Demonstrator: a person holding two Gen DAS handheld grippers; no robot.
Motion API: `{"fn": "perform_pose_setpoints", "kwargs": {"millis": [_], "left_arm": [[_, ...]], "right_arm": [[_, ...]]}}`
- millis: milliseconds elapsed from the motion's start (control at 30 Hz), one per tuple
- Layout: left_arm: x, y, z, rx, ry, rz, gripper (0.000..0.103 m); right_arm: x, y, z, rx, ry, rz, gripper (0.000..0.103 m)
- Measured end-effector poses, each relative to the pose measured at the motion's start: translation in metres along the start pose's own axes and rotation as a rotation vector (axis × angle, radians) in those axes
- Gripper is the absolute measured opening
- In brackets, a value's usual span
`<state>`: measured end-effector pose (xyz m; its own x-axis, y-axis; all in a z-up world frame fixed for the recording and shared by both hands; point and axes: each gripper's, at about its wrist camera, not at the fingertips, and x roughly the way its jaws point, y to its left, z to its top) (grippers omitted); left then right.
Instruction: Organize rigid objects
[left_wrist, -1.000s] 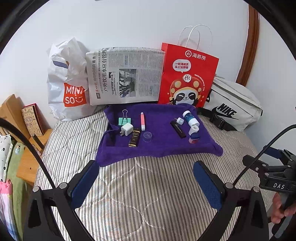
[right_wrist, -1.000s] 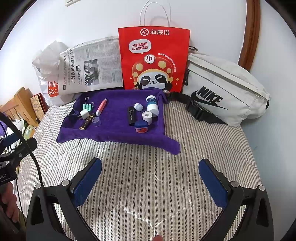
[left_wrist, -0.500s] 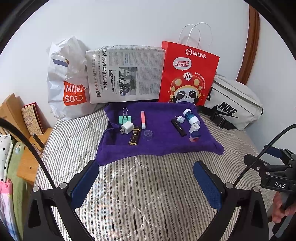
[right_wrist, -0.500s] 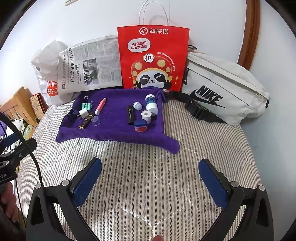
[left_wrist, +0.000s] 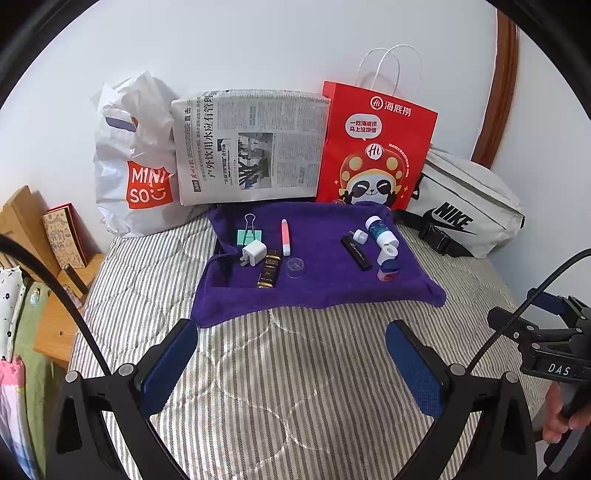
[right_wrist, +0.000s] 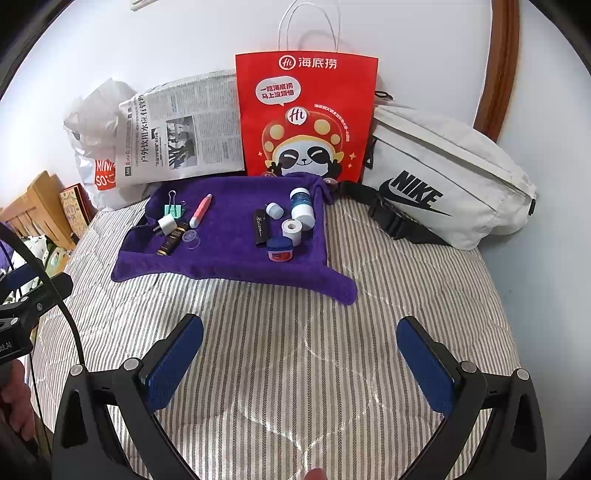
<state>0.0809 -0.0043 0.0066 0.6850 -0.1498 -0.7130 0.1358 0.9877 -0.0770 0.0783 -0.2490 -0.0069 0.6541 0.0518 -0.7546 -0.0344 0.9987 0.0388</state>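
Note:
A purple towel (left_wrist: 325, 288) (right_wrist: 221, 258) lies on the striped bed and carries small objects. On its left are a green binder clip (left_wrist: 248, 232), a white charger plug (left_wrist: 253, 254), a dark gold-labelled tube (left_wrist: 269, 268), a pink pen (left_wrist: 285, 237) and a clear lid (left_wrist: 295, 267). On its right are a black stick (right_wrist: 259, 226), a small white cap (right_wrist: 274, 210), a blue-and-white bottle (right_wrist: 301, 206), a white tape roll (right_wrist: 291, 230) and a blue-lidded jar (right_wrist: 279, 249). My left gripper (left_wrist: 291, 363) and right gripper (right_wrist: 299, 363) are open and empty, above the bed in front of the towel.
Against the wall stand a white Miniso bag (left_wrist: 136, 173), a folded newspaper (left_wrist: 251, 147), a red panda paper bag (right_wrist: 304, 118) and a white Nike waist bag (right_wrist: 439, 173). A wooden bedside stand (left_wrist: 40, 251) with a book is at the left. The striped mattress (right_wrist: 295, 314) is below the grippers.
Both views have shifted slightly, so the towel and objects sit a little higher in frame. Nothing on the towel has moved and both grippers stay open.

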Motion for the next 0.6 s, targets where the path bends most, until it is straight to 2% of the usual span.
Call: {"fn": "perform_pose_setpoints", "kwargs": {"millis": [600], "left_arm": [[-0.0022, 0.0002, 0.0007, 0.0, -0.002, 0.005, 0.103]], "right_arm": [[-0.0014, 0.0001, -0.0005, -0.006, 0.003, -0.002, 0.103]]}}
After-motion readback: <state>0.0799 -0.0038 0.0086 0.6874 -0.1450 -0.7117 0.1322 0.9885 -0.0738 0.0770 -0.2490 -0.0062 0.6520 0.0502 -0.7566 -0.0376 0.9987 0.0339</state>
